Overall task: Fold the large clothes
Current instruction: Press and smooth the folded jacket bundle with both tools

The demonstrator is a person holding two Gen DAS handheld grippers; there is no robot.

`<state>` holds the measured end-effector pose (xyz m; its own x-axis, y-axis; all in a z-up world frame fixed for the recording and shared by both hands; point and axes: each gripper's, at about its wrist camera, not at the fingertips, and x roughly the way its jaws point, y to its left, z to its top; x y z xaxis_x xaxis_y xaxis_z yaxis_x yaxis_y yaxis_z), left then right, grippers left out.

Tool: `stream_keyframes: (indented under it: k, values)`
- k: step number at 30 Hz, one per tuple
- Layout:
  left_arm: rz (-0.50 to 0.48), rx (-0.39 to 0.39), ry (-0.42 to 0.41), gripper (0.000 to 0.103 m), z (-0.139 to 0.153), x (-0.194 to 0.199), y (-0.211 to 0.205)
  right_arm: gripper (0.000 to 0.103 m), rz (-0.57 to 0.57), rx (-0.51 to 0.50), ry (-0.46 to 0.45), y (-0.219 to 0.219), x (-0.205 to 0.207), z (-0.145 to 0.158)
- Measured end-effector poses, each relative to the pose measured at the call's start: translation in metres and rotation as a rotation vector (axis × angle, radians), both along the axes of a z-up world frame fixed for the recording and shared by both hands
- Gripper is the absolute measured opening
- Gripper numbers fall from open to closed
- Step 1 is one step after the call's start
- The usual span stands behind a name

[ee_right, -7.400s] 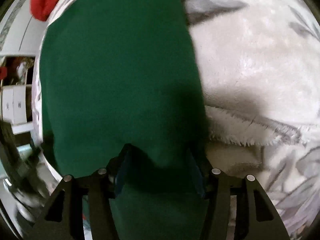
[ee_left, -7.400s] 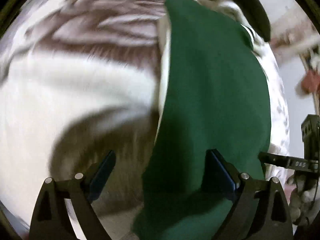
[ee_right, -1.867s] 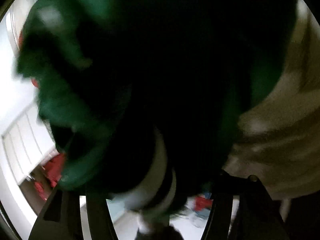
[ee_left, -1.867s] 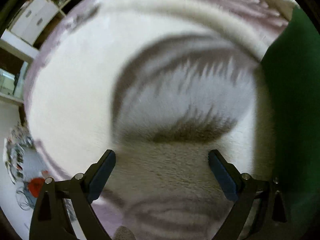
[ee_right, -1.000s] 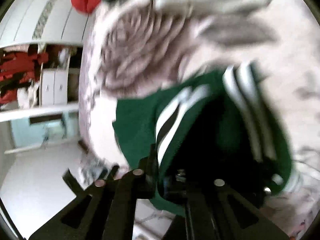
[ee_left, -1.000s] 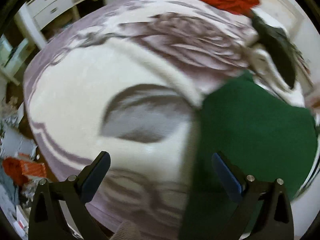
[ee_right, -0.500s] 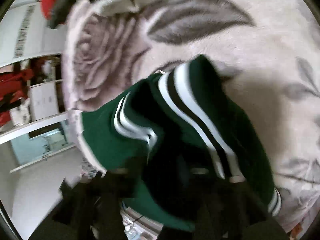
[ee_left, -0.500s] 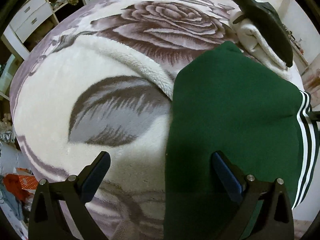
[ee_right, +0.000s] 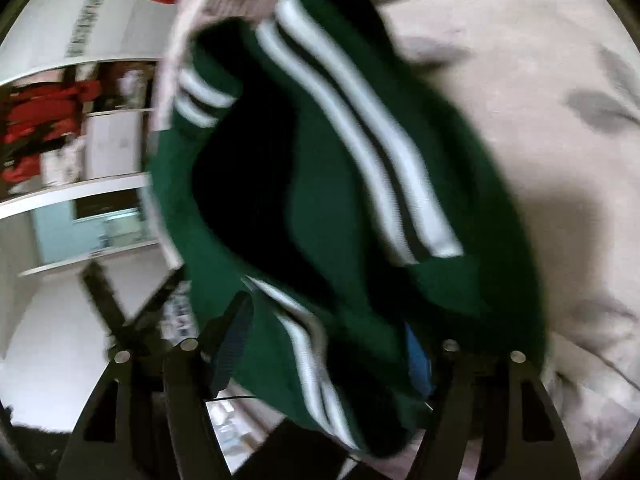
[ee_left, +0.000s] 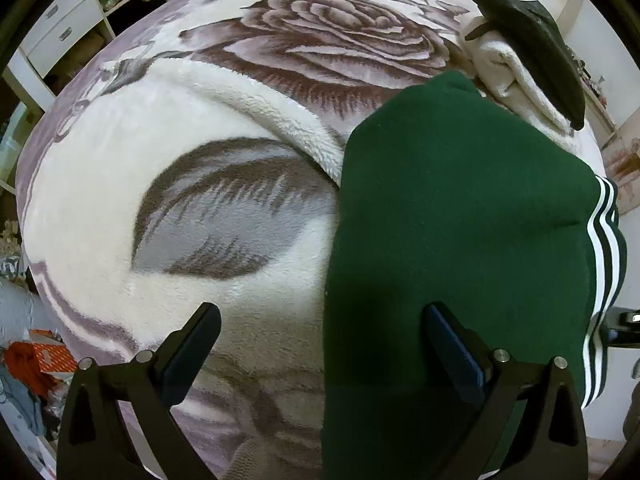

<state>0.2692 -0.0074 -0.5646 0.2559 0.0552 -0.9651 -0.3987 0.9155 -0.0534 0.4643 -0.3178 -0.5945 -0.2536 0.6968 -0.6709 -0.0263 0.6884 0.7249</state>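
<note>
A green striped garment (ee_left: 460, 216) lies folded on the bed's floral blanket (ee_left: 120, 184), filling the frame's right half, long axis running top to bottom. The left claw (ee_left: 320, 344) hovers open over its left edge; the right claw (ee_right: 324, 344), jaws opening, has cloth between them.

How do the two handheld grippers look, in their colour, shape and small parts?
Both grippers are black, and each finger is a triangular frame with a cut-out. The left gripper has dark blue flat pads and small silver screws on the finger bases. The right gripper is built the same way, with silver screws; one pad shows a ribbed face, the other looks blue. No cables or markings are visible on either.
</note>
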Motion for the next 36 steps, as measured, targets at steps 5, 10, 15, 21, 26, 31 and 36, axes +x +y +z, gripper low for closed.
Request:
stream_keyframes:
  k: [5,10,15,21,26,31,36]
  values:
    - [0.010,0.004,0.005,0.103,-0.001,0.000,0.000,0.036,0.022,0.086,-0.019,0.022,-0.003,-0.003]
    - [-0.017,0.049,0.005,0.103,0.019,-0.001,-0.011,0.012,-0.140,0.014,0.007,0.035,-0.014,0.016]
    - [-0.048,-0.021,-0.037,0.103,0.051,-0.005,-0.025,0.011,-0.259,0.127,-0.060,0.000,-0.039,0.119]
    - [-0.077,-0.097,-0.081,0.103,0.057,0.018,-0.042,0.011,-0.376,-0.003,-0.064,-0.069,-0.032,0.141]
    - [-0.120,-0.153,-0.063,0.103,0.029,0.039,-0.056,0.011,-0.369,-0.230,-0.020,-0.083,0.006,0.043]
    - [-0.153,-0.171,-0.033,0.103,0.002,0.045,-0.060,0.013,-0.320,-0.316,0.055,-0.070,0.022,-0.055]
    - [-0.160,-0.158,-0.033,0.103,0.009,0.040,-0.057,0.026,-0.273,-0.296,0.099,-0.073,0.020,-0.038]
